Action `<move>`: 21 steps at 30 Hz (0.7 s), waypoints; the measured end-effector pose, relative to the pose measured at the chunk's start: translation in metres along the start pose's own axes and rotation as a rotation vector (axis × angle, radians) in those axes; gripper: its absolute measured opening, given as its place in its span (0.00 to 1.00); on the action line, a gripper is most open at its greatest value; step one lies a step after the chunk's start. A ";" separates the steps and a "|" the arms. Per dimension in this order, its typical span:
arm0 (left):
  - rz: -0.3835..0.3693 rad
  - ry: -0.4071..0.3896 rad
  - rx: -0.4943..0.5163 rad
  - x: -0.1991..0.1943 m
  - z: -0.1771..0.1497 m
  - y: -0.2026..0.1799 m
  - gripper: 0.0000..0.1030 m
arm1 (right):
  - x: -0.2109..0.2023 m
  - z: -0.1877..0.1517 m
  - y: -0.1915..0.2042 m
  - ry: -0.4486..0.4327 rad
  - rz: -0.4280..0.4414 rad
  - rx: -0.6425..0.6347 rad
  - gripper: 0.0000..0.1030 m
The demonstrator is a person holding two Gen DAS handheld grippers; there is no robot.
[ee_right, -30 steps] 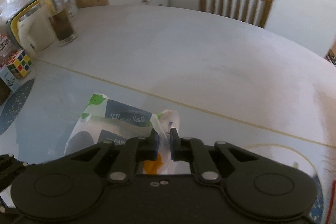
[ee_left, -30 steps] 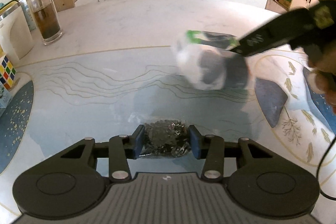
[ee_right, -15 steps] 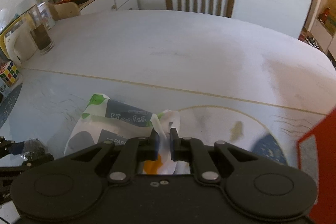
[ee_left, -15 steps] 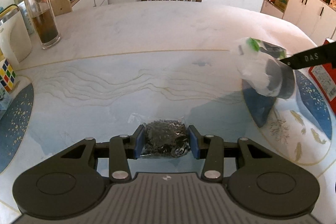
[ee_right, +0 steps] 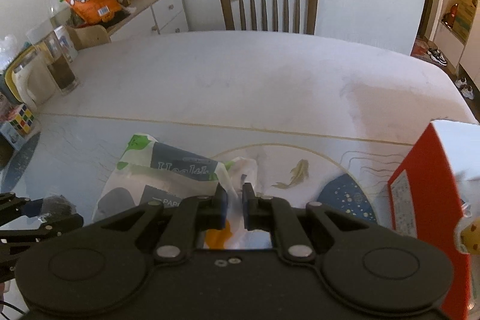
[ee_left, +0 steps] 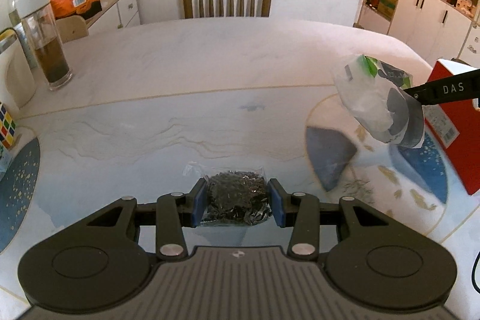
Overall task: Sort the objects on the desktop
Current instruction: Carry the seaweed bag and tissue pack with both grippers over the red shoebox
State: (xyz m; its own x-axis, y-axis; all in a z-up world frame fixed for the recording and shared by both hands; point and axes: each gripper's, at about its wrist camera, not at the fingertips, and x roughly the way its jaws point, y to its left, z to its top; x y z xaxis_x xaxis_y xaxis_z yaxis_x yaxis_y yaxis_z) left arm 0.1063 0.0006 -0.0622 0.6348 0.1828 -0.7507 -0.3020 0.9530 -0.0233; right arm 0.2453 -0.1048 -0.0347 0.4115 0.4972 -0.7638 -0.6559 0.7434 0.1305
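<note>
The left claw (ee_left: 237, 201) grips a tea packet (ee_left: 235, 197); the right claw (ee_right: 234, 207) pinches a white bag (ee_right: 162, 179) above the tabletop (ee_left: 210, 65).

The red box (ee_right: 426, 200), right of the right jaws, is cut off by the picture's edge. The tissue pack (ee_right: 159, 179) lies partly hidden behind those jaws, its lettering cropped.

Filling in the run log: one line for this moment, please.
left gripper: shut on tea bag | right gripper: shut on white bag
</note>
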 end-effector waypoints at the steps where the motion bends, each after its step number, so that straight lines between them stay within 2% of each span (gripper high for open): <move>1: -0.003 -0.003 0.002 -0.002 0.001 -0.002 0.41 | -0.004 0.000 -0.002 -0.007 0.003 0.002 0.09; 13: -0.013 -0.047 0.035 -0.023 0.016 -0.039 0.41 | -0.048 -0.003 -0.033 -0.066 0.032 0.034 0.09; 21: -0.040 -0.084 0.072 -0.032 0.029 -0.078 0.41 | -0.080 -0.008 -0.058 -0.105 0.046 0.051 0.09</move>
State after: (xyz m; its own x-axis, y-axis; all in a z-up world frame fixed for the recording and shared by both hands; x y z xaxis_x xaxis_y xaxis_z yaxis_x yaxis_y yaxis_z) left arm 0.1299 -0.0722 -0.0176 0.7035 0.1609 -0.6923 -0.2251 0.9743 -0.0023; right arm 0.2455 -0.1915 0.0140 0.4473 0.5737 -0.6861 -0.6436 0.7392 0.1985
